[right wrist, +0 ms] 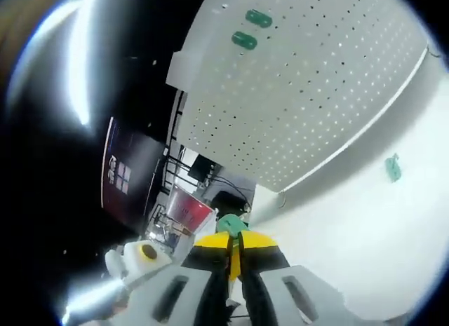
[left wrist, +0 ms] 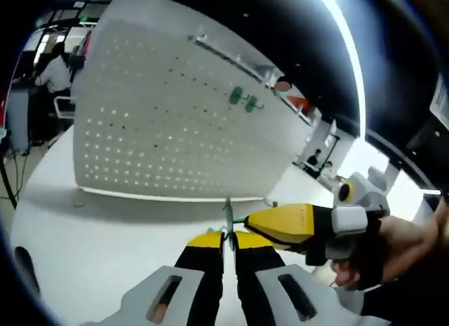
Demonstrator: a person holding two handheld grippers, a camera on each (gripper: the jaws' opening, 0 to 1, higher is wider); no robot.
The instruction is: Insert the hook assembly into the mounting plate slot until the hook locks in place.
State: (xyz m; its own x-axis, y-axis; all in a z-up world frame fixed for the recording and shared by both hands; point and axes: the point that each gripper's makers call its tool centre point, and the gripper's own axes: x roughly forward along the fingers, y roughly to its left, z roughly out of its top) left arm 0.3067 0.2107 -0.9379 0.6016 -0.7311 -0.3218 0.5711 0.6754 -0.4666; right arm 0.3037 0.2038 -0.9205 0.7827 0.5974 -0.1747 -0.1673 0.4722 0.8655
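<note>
The white perforated mounting plate (left wrist: 161,123) (right wrist: 316,94) stands upright on the white table. Two green hook bases (left wrist: 242,98) (right wrist: 250,29) sit in its holes. In the left gripper view my left gripper (left wrist: 229,236) is shut on a thin green hook piece (left wrist: 228,212) that sticks up between its yellow-tipped jaws, in front of the plate. My right gripper (left wrist: 247,221) comes in from the right and its yellow tips meet that same piece. In the right gripper view my right gripper (right wrist: 232,245) is shut on a green part (right wrist: 229,223). Another green piece (right wrist: 393,169) lies on the table.
A white table (left wrist: 84,242) (right wrist: 365,235) carries the plate. A person's hand (left wrist: 396,249) holds the right gripper. People sit at desks in the far left background (left wrist: 52,70). A red bin (right wrist: 188,208) stands beyond the table edge.
</note>
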